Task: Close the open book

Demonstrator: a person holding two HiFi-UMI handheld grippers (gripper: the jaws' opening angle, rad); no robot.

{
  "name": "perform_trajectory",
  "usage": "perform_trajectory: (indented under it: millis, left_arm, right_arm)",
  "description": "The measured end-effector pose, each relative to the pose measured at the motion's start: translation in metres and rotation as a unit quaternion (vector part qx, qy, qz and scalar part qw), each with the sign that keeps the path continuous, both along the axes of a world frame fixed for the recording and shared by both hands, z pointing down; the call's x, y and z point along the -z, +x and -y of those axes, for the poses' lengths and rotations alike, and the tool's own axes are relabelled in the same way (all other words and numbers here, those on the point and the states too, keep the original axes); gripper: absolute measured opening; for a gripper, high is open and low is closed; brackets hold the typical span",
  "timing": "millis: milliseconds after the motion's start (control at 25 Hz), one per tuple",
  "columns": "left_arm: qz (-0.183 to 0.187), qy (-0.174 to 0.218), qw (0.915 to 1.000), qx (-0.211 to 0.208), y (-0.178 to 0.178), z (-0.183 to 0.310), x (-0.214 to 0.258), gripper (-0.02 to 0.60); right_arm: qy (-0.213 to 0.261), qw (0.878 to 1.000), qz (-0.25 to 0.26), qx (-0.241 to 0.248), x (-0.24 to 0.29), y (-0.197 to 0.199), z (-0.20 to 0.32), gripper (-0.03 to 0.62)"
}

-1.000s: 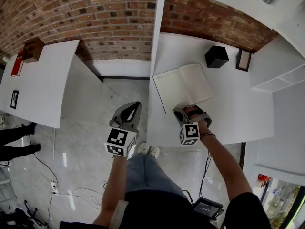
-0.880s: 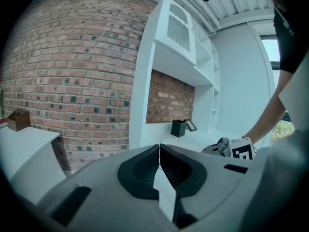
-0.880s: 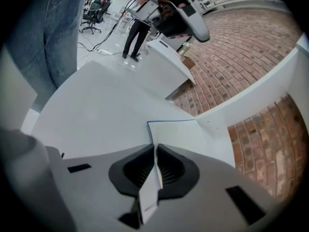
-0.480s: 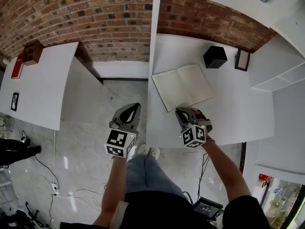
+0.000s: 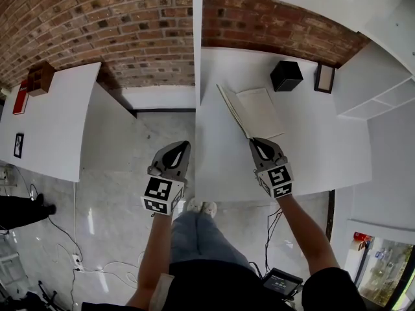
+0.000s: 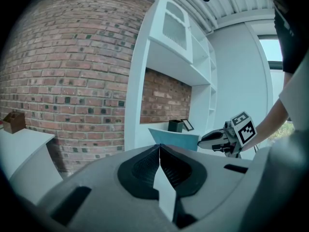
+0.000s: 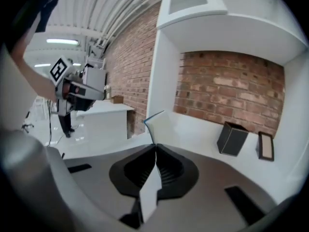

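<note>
The book (image 5: 259,112) lies on the white table (image 5: 311,154), its right half flat. Its left cover (image 5: 232,112) stands raised on edge, leaning over the right page. My right gripper (image 5: 258,142) is shut on the near corner of that cover, just above the table. In the right gripper view the cover (image 7: 157,124) rises from the closed jaw tips of this gripper (image 7: 155,146). My left gripper (image 5: 180,149) hangs shut and empty over the floor, left of the table. The left gripper view shows the teal cover (image 6: 176,139) with the right gripper (image 6: 203,140) on it.
A black box (image 5: 286,76) and a small picture frame (image 5: 323,78) stand at the table's back by the brick wall. White shelves (image 5: 382,96) flank the right. A second white table (image 5: 58,122) at left carries a brown box (image 5: 40,76).
The right gripper rose and rolled, lifting the book's left half from flat on the table to standing on edge. The left gripper stayed put.
</note>
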State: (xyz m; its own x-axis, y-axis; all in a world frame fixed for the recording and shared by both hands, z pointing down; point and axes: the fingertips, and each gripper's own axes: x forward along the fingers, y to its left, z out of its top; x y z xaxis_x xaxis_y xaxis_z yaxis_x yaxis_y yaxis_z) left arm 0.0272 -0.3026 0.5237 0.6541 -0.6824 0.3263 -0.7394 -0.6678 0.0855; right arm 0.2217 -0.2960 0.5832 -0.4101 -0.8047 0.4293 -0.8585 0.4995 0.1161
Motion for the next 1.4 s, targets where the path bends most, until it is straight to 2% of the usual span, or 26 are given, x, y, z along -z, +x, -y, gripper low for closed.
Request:
perform_trajectory:
  millis: [120, 280, 480, 600, 840, 1000, 1240, 1400]
  left_arm:
    - [0.001, 0.001, 1.0000, -0.006, 0.006, 0.000, -0.001, 0.011]
    - [0.002, 0.000, 0.9999, -0.016, 0.015, 0.000, 0.000, 0.011]
    - [0.001, -0.001, 0.9997, -0.023, 0.023, -0.001, -0.001, 0.011]
    - [0.002, -0.001, 0.9996, -0.027, 0.026, -0.001, -0.001, 0.011]
    - [-0.001, -0.003, 0.9996, -0.029, 0.030, -0.001, -0.002, 0.011]
    - [0.000, -0.002, 0.9995, -0.030, 0.032, -0.001, 0.000, 0.011]
    - [0.000, 0.001, 0.9994, -0.034, 0.033, -0.003, 0.002, 0.011]
    - [-0.003, 0.004, 0.9993, -0.038, 0.036, -0.004, 0.005, 0.011]
  right_arm:
    - [-0.010, 0.996, 0.068, -0.057, 0.001, 0.026, 0.003, 0.007]
    - [-0.031, 0.976, 0.156, -0.151, -0.009, 0.074, 0.007, 0.011]
    - [-0.058, 0.955, 0.185, -0.224, -0.032, 0.118, 0.014, 0.011]
    - [-0.083, 0.952, 0.156, -0.249, -0.048, 0.132, 0.016, 0.023]
    - [-0.124, 0.955, 0.016, -0.269, -0.074, 0.150, 0.017, 0.051]
    - [-0.147, 0.953, -0.074, -0.254, -0.084, 0.152, 0.018, 0.051]
    - [-0.134, 0.956, -0.061, -0.254, -0.078, 0.152, 0.017, 0.051]
    - [-0.107, 0.960, -0.042, -0.253, -0.062, 0.148, 0.017, 0.051]
